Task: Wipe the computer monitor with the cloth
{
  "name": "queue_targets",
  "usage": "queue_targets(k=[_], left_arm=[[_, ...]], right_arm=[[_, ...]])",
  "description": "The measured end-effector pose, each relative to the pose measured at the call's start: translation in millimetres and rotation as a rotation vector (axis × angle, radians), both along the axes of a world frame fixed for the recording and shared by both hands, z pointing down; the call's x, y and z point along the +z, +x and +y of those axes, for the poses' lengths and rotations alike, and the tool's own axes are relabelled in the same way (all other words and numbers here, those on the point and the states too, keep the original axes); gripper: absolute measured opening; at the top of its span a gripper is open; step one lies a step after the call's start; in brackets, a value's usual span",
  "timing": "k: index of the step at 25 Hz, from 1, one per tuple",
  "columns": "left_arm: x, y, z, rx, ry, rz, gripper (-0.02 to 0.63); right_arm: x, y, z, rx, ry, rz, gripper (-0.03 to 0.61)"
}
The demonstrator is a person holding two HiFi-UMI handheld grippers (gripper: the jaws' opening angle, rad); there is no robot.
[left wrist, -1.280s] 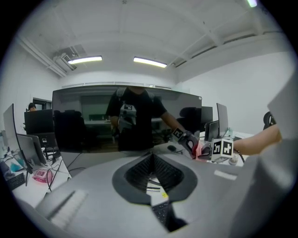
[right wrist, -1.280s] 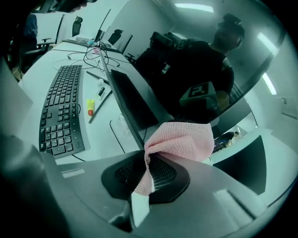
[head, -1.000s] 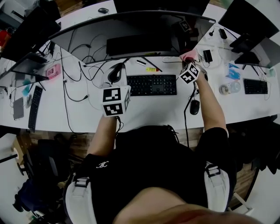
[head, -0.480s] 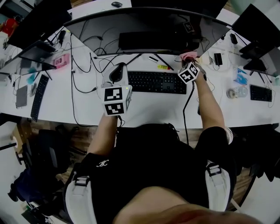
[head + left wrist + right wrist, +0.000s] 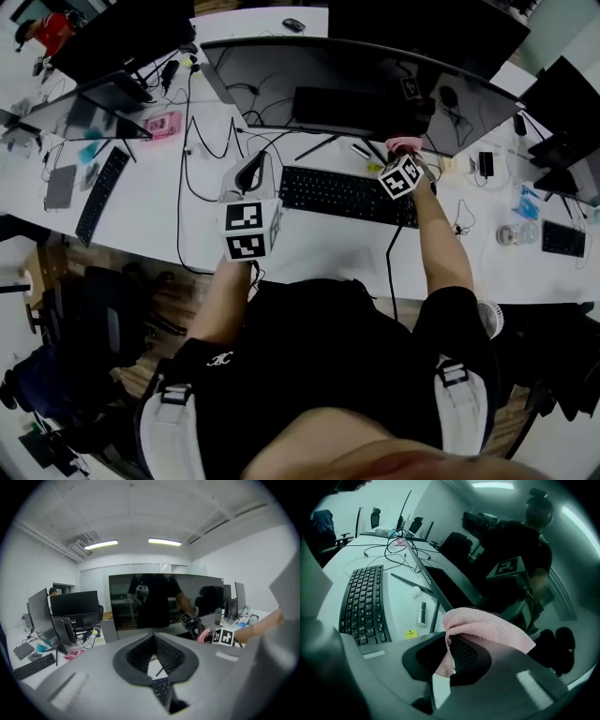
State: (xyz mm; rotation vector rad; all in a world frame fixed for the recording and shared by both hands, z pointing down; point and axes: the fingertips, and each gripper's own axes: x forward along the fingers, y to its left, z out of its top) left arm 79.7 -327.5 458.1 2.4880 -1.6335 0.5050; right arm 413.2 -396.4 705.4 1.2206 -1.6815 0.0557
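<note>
Right gripper fingers pinch pink cloth by monitor bottom edge, contact unclear | left gripper fingers pressed together, empty, over counter

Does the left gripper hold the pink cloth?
No, the pink cloth is pinched in the right gripper, while the left gripper has nothing between its jaws.
</note>
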Motion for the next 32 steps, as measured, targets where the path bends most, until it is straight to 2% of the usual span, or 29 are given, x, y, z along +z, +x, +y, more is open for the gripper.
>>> queue_targets(k=[10, 21, 25, 32], left_arm=[[-15.2, -55.6, -7.3, -0.044, 0.04, 0.066, 0.049], [-9.2, -133.5, -16.6, -0.118, 0.029, 0.104, 0.049], [-4.4, -161.0, -20.1, -0.124, 0.025, 0.105, 0.049], [-3.4, -220.2, -25.9, -0.128, 0.028, 0.097, 0.049]], right_arm=[[-0.6, -78.7, -22.2, -0.063, -0.01, -0.009, 0.018], [-9.8, -171.4, -49.4, -0.131, 0.032, 0.008, 0.018], [-13.0, -211.3, -54.6, -0.162, 0.035, 0.001, 0.018], [-13.7, -262.4, -71.9, -0.157, 0.059, 0.026, 0.018]])
